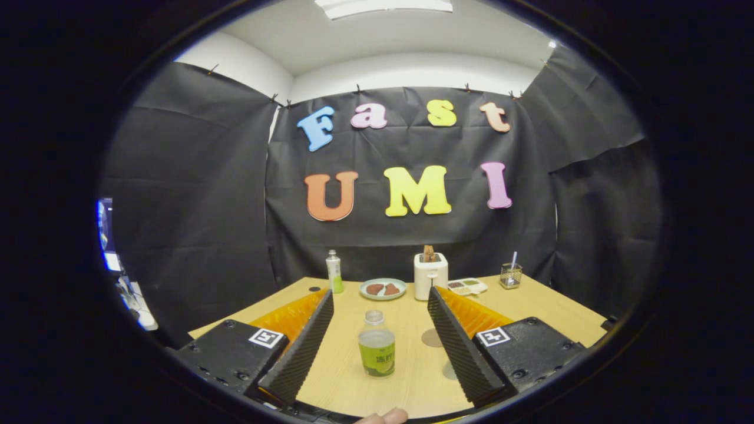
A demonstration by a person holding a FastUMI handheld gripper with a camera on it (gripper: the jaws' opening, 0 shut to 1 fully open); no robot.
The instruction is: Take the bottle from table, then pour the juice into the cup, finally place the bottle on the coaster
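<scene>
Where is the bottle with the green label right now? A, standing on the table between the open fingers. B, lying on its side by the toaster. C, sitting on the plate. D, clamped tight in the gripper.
A: the bottle stands upright on the table, between the spread fingers of the gripper, touching neither.

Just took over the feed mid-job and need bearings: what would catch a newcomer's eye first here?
The bottle with a green label stands upright on the wooden table, between the open fingers of the gripper, touched by neither. Beyond it, a white toaster with toast sits at the far edge, a plate beside it. A second bottle stands further along that edge.
</scene>
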